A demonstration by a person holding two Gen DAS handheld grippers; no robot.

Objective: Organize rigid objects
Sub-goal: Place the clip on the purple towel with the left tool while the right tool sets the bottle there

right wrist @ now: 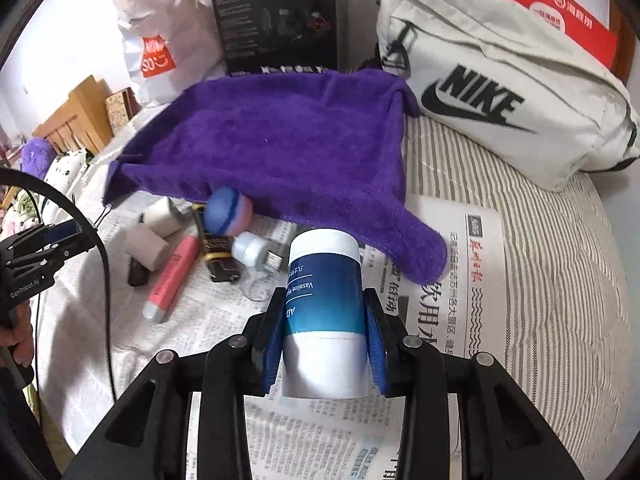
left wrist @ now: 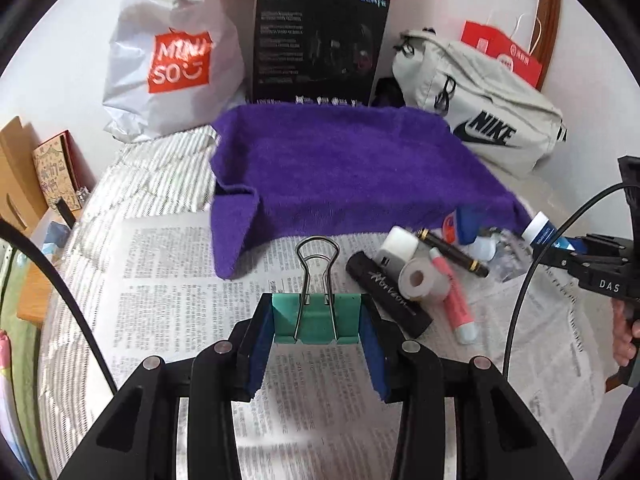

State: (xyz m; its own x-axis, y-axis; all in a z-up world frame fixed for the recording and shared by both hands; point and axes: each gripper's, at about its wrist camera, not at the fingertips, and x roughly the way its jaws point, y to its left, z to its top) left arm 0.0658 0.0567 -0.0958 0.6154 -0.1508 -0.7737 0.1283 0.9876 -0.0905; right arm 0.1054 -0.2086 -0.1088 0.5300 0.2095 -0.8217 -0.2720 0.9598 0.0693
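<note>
A green clip (left wrist: 318, 320) is clamped between the blue pads (left wrist: 256, 344) of the left hand-held gripper (left wrist: 318, 334). The wire handles of the clip are pointed away from the camera. The clip is held above a newspaper (left wrist: 168, 280) that is spread on a striped bed (left wrist: 160, 160).

A white and blue tube (right wrist: 324, 304) is clamped between the pads of the right hand-held gripper (right wrist: 326, 340). The word Vaseline can be read on the tube. It is held up over the newspaper (right wrist: 480, 280) too.

Past the clip, a small pile of things is seen on the newspaper. In it are a black stick (left wrist: 388, 292) with silver writing, a grey roll (left wrist: 420, 278), a white block (left wrist: 396, 246), a pink pen (left wrist: 456, 300) and a dark pen (left wrist: 452, 252) with gold rings. In the right view, a blue and pink ball (right wrist: 228, 216) and a little white bottle (right wrist: 250, 250) are seen lying in the same pile, right at the edge of the towel (right wrist: 280, 152).

Behind the pile, the purple towel (left wrist: 340, 172) is spread flat on the bed. One corner is folded over.

Farthest back, against the wall, a white shopping bag (left wrist: 172, 56), a black box (left wrist: 316, 44) and a pale Nike bag (left wrist: 484, 120) are lined up. A red bag (left wrist: 500, 52) is seen behind the Nike bag.

A person's hand (left wrist: 624, 332) is seen at the right edge of the left view, wrapped around the handle of the right hand-held gripper.
</note>
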